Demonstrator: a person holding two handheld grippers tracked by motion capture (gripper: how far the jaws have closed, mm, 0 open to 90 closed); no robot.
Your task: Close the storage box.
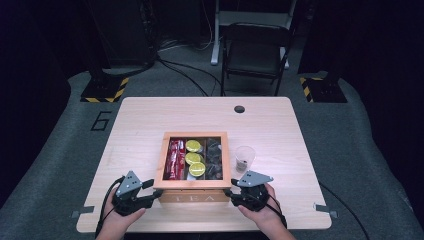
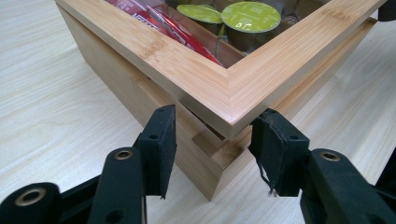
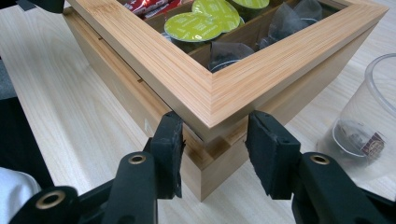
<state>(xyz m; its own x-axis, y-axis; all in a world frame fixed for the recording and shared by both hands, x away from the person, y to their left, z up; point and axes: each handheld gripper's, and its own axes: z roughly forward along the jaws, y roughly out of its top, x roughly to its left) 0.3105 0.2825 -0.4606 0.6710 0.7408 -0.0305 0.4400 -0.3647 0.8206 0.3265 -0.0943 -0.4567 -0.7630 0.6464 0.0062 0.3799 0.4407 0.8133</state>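
Wooden tea box (image 1: pixel 194 192) sits mid-bench, toward the near edge, its glass-paned lid (image 1: pixel 192 184) resting slightly raised off the base at the near corners. Inside: red sachets (image 1: pixel 174 159) on the left, green-topped capsules (image 1: pixel 195 158) in the middle, dark tea bags (image 1: pixel 215 159) on the right. A clear plastic cup (image 1: pixel 244 159) with something small in it stands just beside the box on the right. Left tool (image 2: pixel 214 140) at the near left corner, jaws apart, straddling the corner of the lid without pressing on it. Right tool (image 3: pixel 212 142) at the near right corner, jaws likewise apart on either side of the corner; pads look clear of the wood, though contact at the right pad is hard to rule out. Step in hand reads as raising the lid. To do it well, I'd judge both tools should catch the lid frame only, not the base below the gap, and rise together so the frame doesn't twist on its far hinge. Keep the right tool's sweep clear of the cup; it would tip easily.
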